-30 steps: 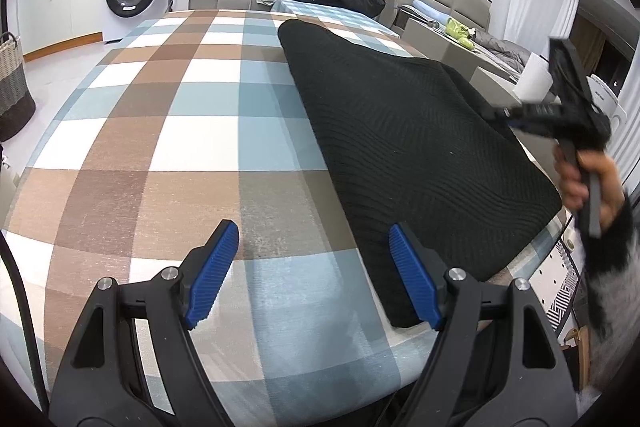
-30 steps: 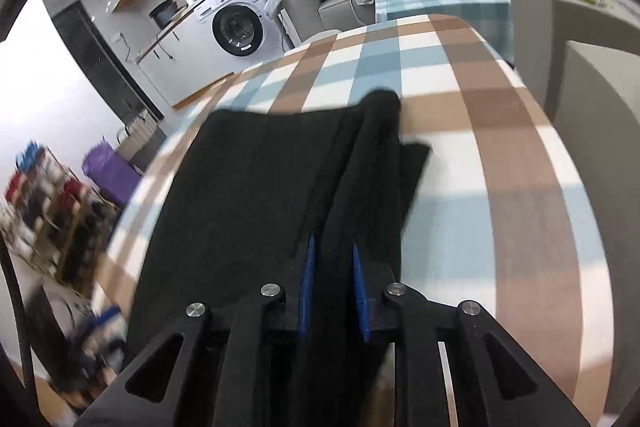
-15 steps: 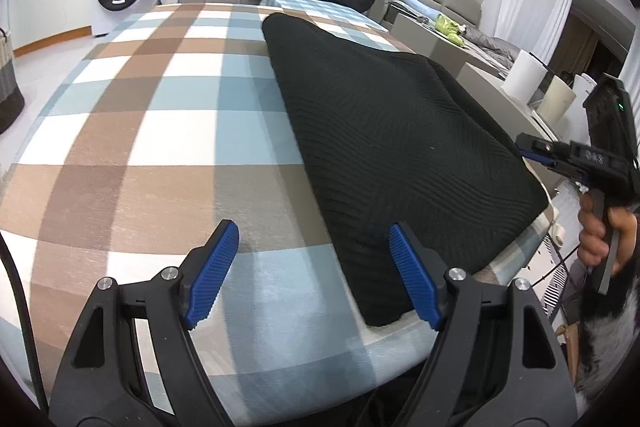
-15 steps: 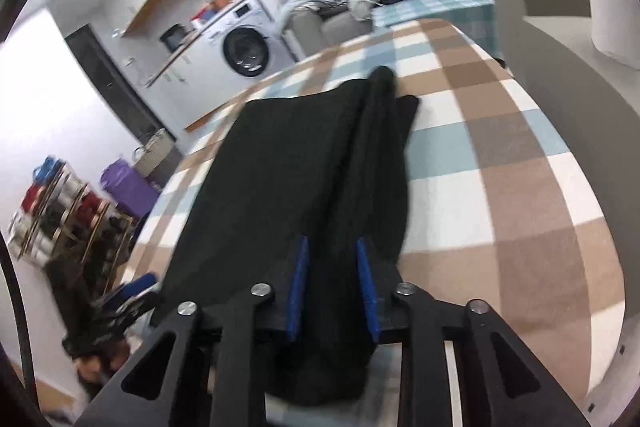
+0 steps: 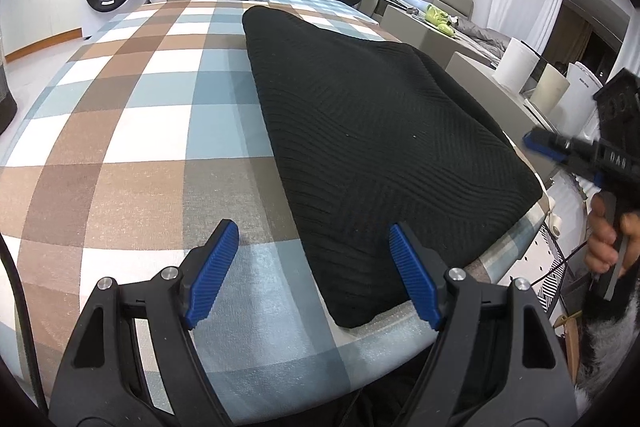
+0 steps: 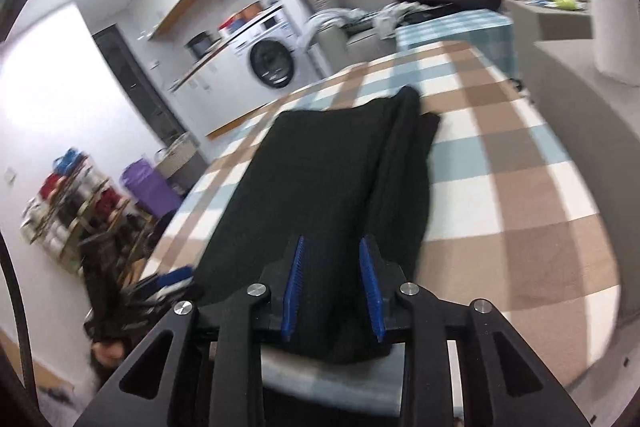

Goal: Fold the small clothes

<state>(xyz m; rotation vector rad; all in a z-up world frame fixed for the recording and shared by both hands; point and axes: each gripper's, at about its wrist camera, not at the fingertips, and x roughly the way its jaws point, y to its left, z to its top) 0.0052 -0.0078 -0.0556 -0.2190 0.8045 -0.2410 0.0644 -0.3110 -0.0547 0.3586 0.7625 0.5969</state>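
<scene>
Left gripper [image 5: 312, 267] gaped wide, black knit garment [image 5: 372, 131] under its right finger — right gripper [image 6: 332, 287] parted, gripping nothing.

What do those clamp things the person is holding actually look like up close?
Each claw, left and right, is a black frame with triangular cut-outs and silver bolts, ending in two ribbed blue pads. A black cable trails beside the left one. The hand wears a fuzzy black-and-white sleeve.
</scene>
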